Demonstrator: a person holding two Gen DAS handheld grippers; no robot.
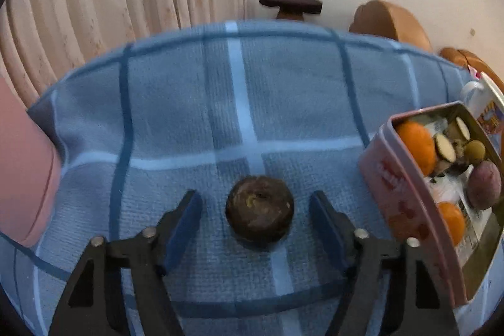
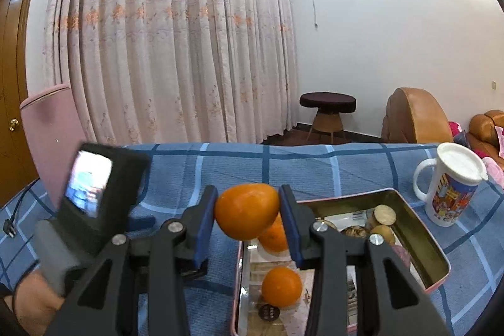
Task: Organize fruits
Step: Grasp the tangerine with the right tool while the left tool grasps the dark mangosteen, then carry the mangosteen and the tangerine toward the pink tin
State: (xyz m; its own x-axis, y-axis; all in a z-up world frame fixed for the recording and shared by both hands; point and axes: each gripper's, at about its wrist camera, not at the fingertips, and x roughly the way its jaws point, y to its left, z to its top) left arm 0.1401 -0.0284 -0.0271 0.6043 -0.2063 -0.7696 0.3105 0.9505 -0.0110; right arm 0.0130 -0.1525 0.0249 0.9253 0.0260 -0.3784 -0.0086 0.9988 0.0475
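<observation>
Right now I am working two fruits at once. My right tongs point(image 2: 247, 214) are clenched on an orange point(image 2: 246, 211), holding it lifted over the near end of the tin point(image 2: 439, 265), where two more oranges are already lying among other bits. My left tongs point(image 1: 255, 208) are straddling a dark fruit point(image 1: 260, 211) that is sitting on the blue checked cloth point(image 1: 189, 103) of the surface; the pads point(image 1: 186, 229) are standing clear of it on both sides, so nothing is being gripped there yet. In the left view the tin is lying to the right of that fruit, near but apart from it, and it is already holding oranges, a purplish fruit point(image 1: 483, 183) and some sliced pieces. A lidded mug point(image 2: 452, 185) is standing just beyond the tin's far corner.

I am judging this as mid-sorting: one orange is on its way in or out of the tin, and the dark fruit is about to be picked up.

Next, I am thinking the left tongs need to close squarely across the fruit's widest part. It looks round and firm, so an off-centre pinch could be sending it rolling across the cloth. The right tongs need to be setting the orange down gently before letting go.
</observation>
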